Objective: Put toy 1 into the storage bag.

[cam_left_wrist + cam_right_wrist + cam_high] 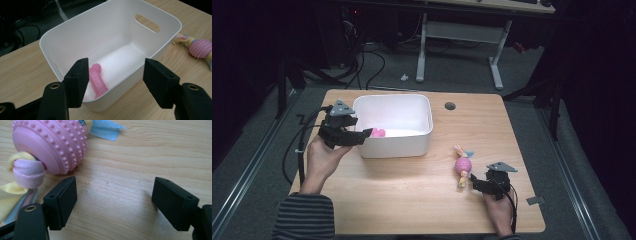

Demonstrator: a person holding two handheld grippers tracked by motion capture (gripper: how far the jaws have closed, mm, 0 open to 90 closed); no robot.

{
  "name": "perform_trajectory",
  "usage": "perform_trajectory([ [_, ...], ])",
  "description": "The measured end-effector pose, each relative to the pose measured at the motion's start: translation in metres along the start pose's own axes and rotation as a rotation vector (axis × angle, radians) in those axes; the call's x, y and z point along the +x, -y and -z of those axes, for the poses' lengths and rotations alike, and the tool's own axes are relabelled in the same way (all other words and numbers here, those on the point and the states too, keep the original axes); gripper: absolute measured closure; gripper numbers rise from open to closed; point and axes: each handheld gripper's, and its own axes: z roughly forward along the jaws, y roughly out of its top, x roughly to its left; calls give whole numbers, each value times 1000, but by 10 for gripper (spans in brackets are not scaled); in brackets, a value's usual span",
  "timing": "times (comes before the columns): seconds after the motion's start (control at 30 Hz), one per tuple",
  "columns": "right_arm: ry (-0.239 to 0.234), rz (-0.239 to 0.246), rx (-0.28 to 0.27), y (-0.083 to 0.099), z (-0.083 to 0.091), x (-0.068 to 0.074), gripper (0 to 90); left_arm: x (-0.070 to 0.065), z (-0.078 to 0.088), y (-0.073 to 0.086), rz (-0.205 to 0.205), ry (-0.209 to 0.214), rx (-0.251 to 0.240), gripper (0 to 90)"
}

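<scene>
Work in hand: putting pink chew toys into the white plastic bin (424,131), judging by the layout.
Left gripper (115,82): at the bin's left wall in the high view, jaws apart with nothing between them; they frame the bin's near corner, which suits a toy just let go there.
Spiked pink toy (98,80): lies on the bin floor at the lower left of the left gripper view, against the near wall; a short bar covered in small nubs, with raised marks on its flat face that I cannot read.
Right gripper (113,202): low on the worktop (412,195) at the lower right of the high view, jaws wide open and empty, just beside the ball toy, probably lined up to take it next.
Ball toy (53,143): upper left of the right gripper view, on the bare wood, outside the bin; a pink studded ball threaded on knotted cloth strips in pink, yellow and blue.
Touching: the ball seems just clear of the nearer jaw, though the angle leaves this unsure.
</scene>
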Motion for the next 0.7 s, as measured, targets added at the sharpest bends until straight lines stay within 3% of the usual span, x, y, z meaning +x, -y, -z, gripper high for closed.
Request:
perform_trajectory([
  [0.43,0,0,0,0,0,0,203,-4,13,23,25,-6,-46,376],
  [0.7,0,-2,0,0,0,0,204,-2,20,42,65,-4,-67,375],
])
